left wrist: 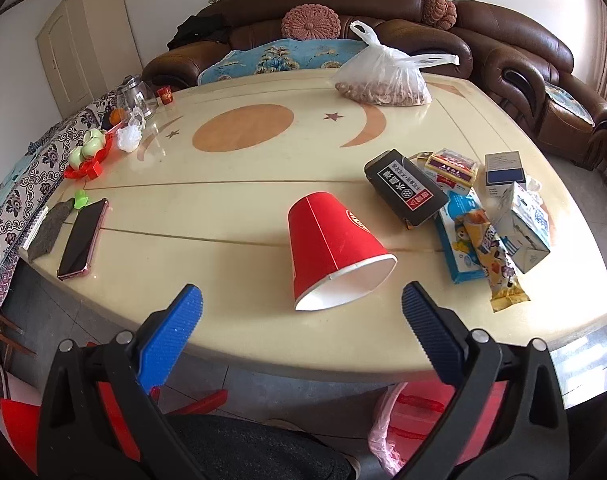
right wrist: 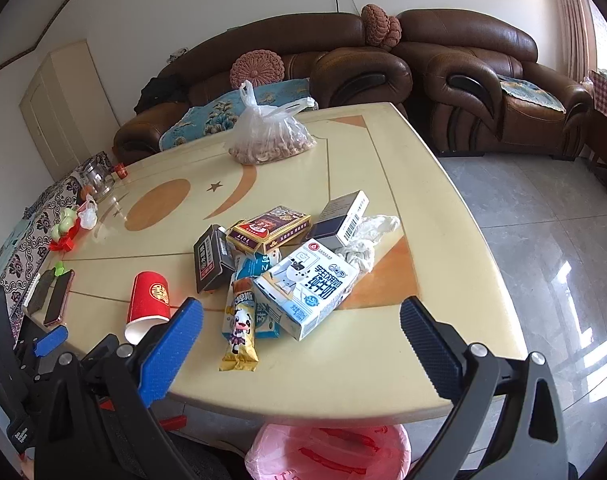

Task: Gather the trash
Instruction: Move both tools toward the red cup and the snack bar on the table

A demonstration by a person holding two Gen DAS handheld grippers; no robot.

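Observation:
A red paper cup (left wrist: 331, 250) lies on its side on the cream table (left wrist: 231, 200), its mouth toward my open, empty left gripper (left wrist: 301, 308) just short of it. It also shows in the right wrist view (right wrist: 148, 303). A pile of trash lies to the right: a black box (left wrist: 405, 186), a snack wrapper (right wrist: 239, 326), a milk carton (right wrist: 307, 294), a red-gold box (right wrist: 269, 228), a grey box (right wrist: 343, 216) and crumpled tissue (right wrist: 363, 242). My right gripper (right wrist: 301, 320) is open and empty, near the carton. A bin with a pink bag (right wrist: 327, 450) stands below the table edge.
A plastic bag of peanuts (left wrist: 385, 76) sits at the far side. A phone (left wrist: 83, 238) and a grey cloth (left wrist: 49, 228) lie at the left edge, near a red fruit tray (left wrist: 89, 156) and a glass jar (left wrist: 137, 96). Brown sofas (right wrist: 483, 76) stand behind.

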